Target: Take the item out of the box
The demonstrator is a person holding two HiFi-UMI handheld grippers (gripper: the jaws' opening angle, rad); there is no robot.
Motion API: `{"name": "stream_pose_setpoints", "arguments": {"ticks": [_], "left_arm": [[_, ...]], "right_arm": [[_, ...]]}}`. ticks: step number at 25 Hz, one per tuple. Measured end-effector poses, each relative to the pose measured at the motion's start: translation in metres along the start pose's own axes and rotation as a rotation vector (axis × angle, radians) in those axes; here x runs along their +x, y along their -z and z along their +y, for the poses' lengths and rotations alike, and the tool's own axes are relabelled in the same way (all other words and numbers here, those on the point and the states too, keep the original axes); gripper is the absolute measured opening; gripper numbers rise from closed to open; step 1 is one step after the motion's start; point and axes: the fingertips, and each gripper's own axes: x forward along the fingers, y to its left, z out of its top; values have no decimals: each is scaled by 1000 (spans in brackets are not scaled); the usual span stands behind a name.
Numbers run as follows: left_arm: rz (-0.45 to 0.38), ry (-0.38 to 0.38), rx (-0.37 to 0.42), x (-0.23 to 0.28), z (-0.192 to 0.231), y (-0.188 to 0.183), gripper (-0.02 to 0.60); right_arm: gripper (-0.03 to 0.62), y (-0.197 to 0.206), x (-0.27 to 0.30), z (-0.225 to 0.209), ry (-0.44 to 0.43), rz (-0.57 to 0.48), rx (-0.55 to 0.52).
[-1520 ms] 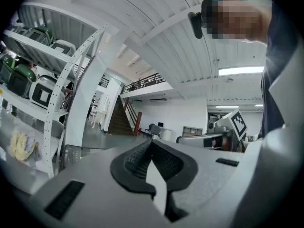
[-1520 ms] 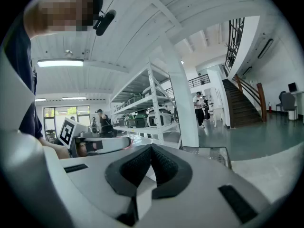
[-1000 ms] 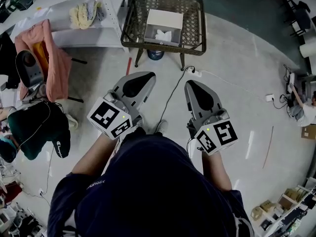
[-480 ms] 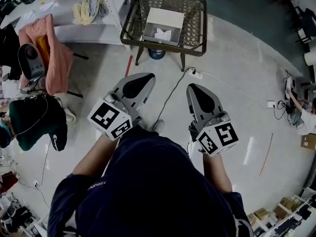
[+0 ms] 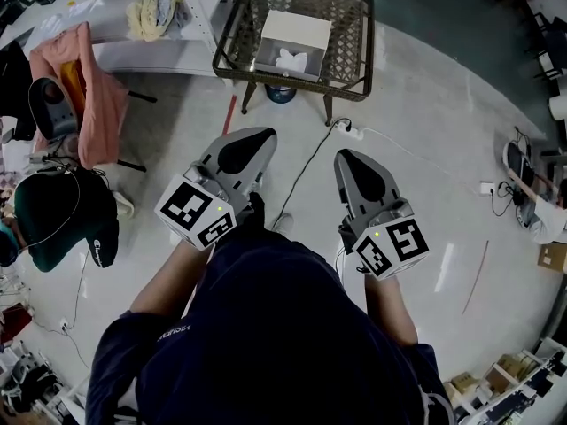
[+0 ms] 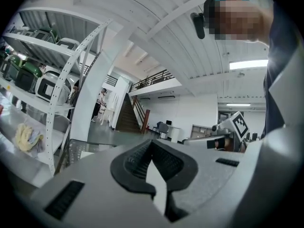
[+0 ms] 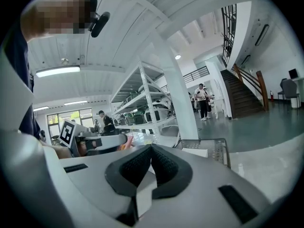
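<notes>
a person stands on a pale polished floor (image 5: 425,140) with a two-jaw tool in each hand, both held low and close to the body and pointing ahead. the left gripper (image 5: 252,140) is clenched: in the left gripper view its dark ribbed pads (image 6: 135,163) meet at the tips, with nothing caught between them (image 6: 152,144). the right gripper (image 5: 347,158) is likewise closed on nothing, its pads (image 7: 166,167) pressed together at the front in the right gripper view (image 7: 151,148). the marker cubes of both tools face up toward the head camera

ahead of the two tools, well apart from them, a dark woven-mesh table (image 5: 350,25) stands on thin legs. on its top sits the open white box (image 5: 297,29), and a crumpled white item (image 5: 290,58) lies inside it, untouched, against the near wall. a round blue object (image 5: 280,96) shows on the floor beneath the table

to the left, a white shelf (image 5: 133,56) carries a bundle of yellow cloth (image 5: 152,16), and a pink garment (image 5: 84,87) hangs draped just beside it. a black cable (image 5: 306,175) runs across the floor between the two grippers to a white power strip (image 5: 353,131) near the table's right front leg
</notes>
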Motion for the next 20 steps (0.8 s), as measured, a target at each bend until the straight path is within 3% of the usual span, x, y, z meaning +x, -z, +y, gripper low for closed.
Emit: {"name": "stream_pose_setpoints", "arguments": {"ticks": [10,20], "left_arm": [[13,22,-35,35,72,-6,8],[33,52,-46,72,191,-27,8]], "right_arm": [[23,-6,68,-29,30,35,20],[25,-18,187,-51,56,79,35]]}}
